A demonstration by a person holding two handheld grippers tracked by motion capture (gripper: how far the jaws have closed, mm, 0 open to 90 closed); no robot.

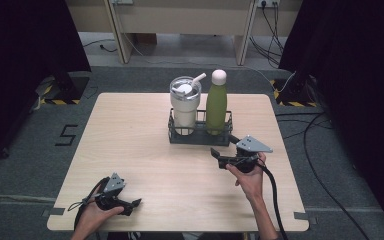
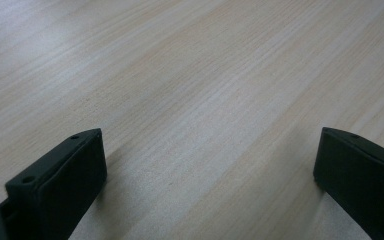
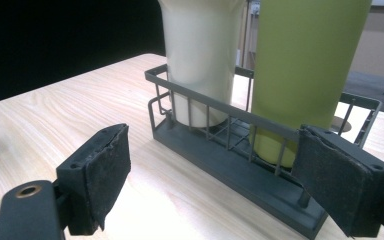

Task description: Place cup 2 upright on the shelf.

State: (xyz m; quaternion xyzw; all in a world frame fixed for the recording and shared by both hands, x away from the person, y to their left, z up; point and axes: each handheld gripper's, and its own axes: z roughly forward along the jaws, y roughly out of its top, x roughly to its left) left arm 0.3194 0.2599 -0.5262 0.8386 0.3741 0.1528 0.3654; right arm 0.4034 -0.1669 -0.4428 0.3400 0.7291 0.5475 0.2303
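A dark wire rack (image 1: 200, 136) stands at the table's far middle and holds a white tumbler (image 1: 185, 102) with a straw on its left and a green bottle (image 1: 216, 105) with a pale cap on its right. My right gripper (image 1: 225, 151) hovers just in front of the rack's right end, open, jaws empty. In the right gripper view the rack (image 3: 215, 107), tumbler (image 3: 200, 55) and bottle (image 3: 300, 65) stand close ahead between the open jaws. My left gripper (image 1: 132, 205) rests near the front left edge, open over bare wood (image 2: 200, 110).
The light wooden table (image 1: 130, 145) has bare surface left of the rack and across its front. Black curtains flank both sides. Cables (image 1: 325, 150) run over the grey floor to the right, and a wooden bench stands beyond the table.
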